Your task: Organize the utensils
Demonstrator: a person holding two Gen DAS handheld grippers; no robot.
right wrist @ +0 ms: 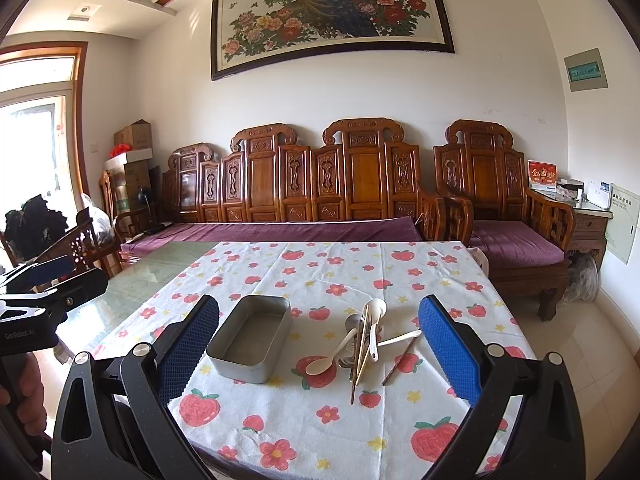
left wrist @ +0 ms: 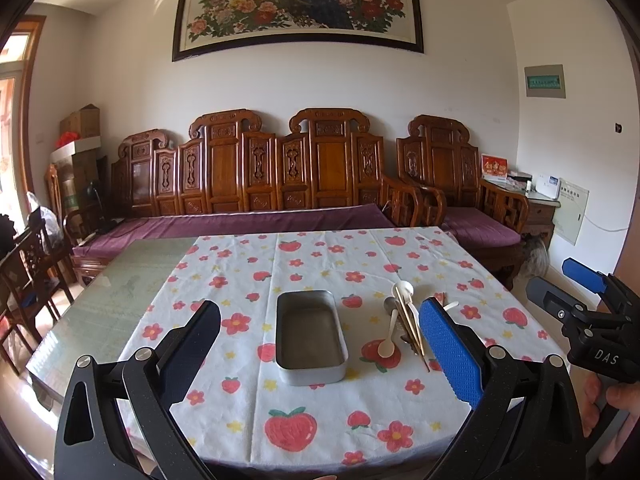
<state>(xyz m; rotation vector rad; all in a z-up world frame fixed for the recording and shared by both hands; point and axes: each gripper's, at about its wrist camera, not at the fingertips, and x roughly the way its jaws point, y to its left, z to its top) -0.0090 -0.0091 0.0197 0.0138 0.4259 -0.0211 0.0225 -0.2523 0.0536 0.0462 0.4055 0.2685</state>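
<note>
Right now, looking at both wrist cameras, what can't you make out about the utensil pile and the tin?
- Utensil pile: overlapping pieces hide the exact count; in the left wrist view the blue pad covers its right edge.
- Metal spoon: handle buried under chopsticks.
- Metal tin: looks empty; material is unclear.
- Table's near edge: cut off by the frame.

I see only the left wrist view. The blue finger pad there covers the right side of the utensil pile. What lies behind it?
Observer: A dark brown wooden chopstick lies tilted, apart from the pile of spoons and chopsticks, on the pile's right.
Operator: Is anything else hidden there?
Observer: A long white plastic utensil sticks out of the pile toward the right.
Operator: Does the right gripper hold something?
Observer: No. The right gripper has its jaws wide open, with nothing between them.
</note>
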